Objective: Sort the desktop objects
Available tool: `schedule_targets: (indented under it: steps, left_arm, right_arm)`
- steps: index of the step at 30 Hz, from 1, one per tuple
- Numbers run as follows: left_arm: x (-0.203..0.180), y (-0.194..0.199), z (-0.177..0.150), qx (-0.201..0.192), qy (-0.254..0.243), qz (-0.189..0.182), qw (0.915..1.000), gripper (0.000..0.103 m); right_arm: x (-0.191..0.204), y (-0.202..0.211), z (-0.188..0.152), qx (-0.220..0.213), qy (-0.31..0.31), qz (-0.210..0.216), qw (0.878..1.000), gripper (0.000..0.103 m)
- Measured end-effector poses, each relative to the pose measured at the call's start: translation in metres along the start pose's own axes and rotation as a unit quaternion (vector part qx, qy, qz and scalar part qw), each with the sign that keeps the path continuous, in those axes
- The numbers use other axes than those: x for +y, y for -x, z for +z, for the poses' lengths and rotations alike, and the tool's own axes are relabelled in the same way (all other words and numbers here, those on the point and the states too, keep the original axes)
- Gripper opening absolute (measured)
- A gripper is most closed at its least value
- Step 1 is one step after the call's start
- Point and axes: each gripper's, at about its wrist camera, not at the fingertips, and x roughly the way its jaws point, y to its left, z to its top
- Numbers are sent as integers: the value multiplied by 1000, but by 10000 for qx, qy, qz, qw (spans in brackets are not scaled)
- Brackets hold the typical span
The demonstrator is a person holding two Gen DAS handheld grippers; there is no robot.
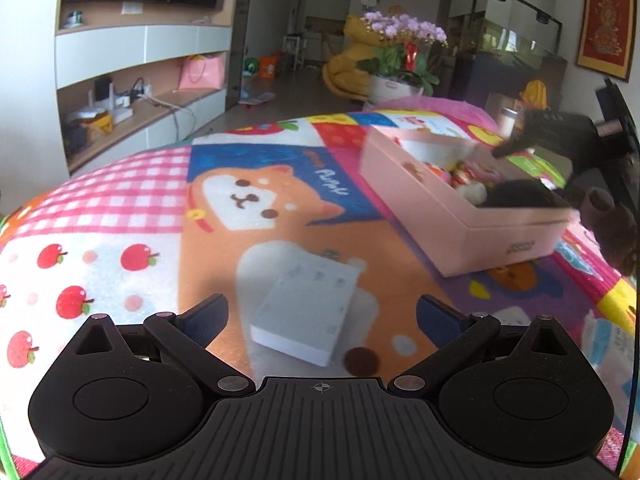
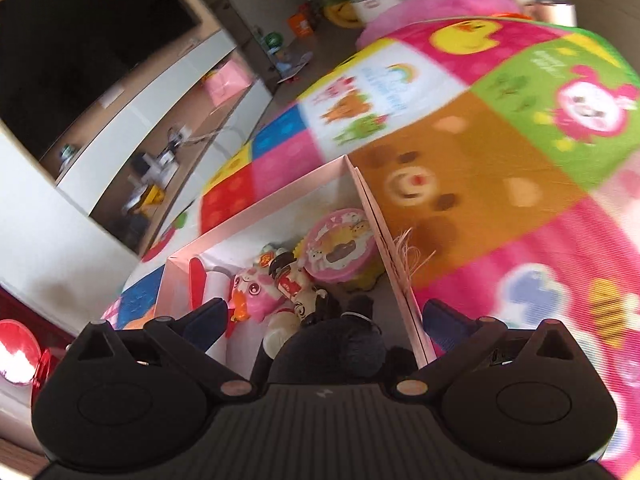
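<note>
On the table, under a bright cartoon-print cloth (image 1: 248, 200), a pink box (image 1: 460, 216) stands open toward the right side of the left wrist view. Left tongs (image 1: 320, 320) hang over the cloth, fingers spread wide, nothing between the pads; a flat white-grey block (image 1: 308, 312) lies on the cloth just ahead of them, apart from both fingers. Right tongs (image 2: 320, 322) are over the near end of the box, fingers spread wide, one finger over the box interior and the other outside its right wall. A dark plush toy (image 2: 340, 344) lies in the box directly below them, between the fingers but not touched by either pad. Further in the box: a pink pig-like toy (image 2: 252, 292), a small figure in red and white (image 2: 292, 280), and a round pink tin with cartoon animals (image 2: 340, 244) against the right wall. Straw-coloured fibres (image 2: 412, 248) lie on the cloth just outside that wall. Right view is blurred at its edges. From the left wrist view the right tongs (image 1: 560, 140) show as a dark shape above the box's far side.
</note>
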Motion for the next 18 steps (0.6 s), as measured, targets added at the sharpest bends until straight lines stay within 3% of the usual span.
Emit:
schedule_targets:
  steps: [6,10,15,18]
  left_arm:
    - [-4,-4,-2,47,-143,-34,9999,103]
    - [-7,-14,3,68,-249,-47,9997,103]
    - [-13,-34,11,136,-347,30,9993,102]
    - [-18,-40,10,216,-374,141,9990,93]
  right_arm:
    - [41,-13,-8,235,483,463,9975,103]
    - [43,30,-32,-124,1055,210,9941,103]
    - [19,96,-77,-370,1409,-126,9892,103]
    - [-2,125,-105,-432,1297,-275,9902,103]
